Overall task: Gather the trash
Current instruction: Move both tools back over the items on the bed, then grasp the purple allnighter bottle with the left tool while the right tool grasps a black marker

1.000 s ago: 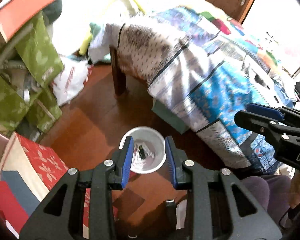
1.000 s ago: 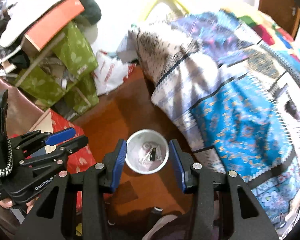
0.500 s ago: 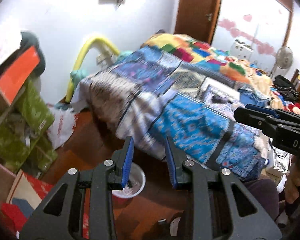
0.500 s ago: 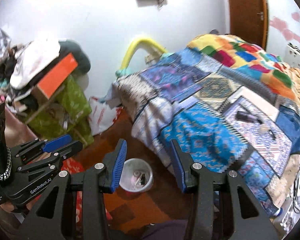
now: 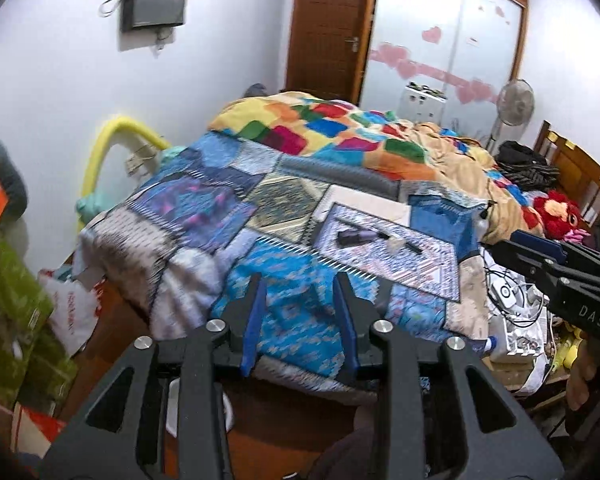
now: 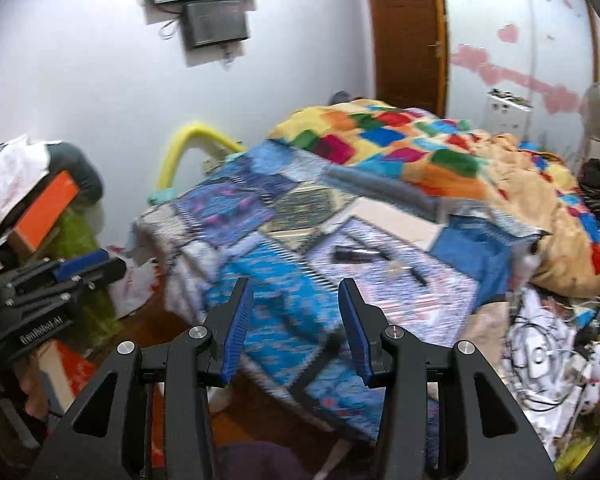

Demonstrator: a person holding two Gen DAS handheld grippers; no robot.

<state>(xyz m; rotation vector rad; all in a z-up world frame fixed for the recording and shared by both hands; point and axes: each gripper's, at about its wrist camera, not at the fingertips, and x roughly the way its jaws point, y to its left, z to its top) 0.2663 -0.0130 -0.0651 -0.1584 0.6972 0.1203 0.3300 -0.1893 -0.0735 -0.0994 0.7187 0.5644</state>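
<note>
Trash sits in the white bin (image 5: 227, 408) on the wooden floor, and only a sliver of the bin's rim shows now, low down behind the left gripper's (image 5: 298, 304) own frame; a second ago the bin filled the middle of both views with scraps visible inside it, and half a second ago it had already slid toward the bottom edge. The left gripper's jaws are opening with nothing between them, only the blue patterned bedcover (image 5: 292, 320) behind the gap. The right gripper (image 6: 296, 312) stands partly open and empty too, its blue pads framing the same stretch of cover; a pale patch low behind its left finger may be the bin, but the blur makes that unsure. Both cameras have swung up from the floor to the bed since the earlier frames. Farther along the bed, on a lighter patterned patch, lie a dark flat object (image 5: 354, 237), a small pale crumpled scrap (image 5: 396, 245) just beside it and a thin dark stick (image 5: 412, 246), which were barely seen before. Beyond them lies the bright patchwork blanket (image 5: 340, 132). At the far wall stand the brown door (image 5: 328, 28), a standing fan (image 5: 514, 102) and a wall-mounted screen (image 5: 154, 2), none of which showed a second ago.
</note>
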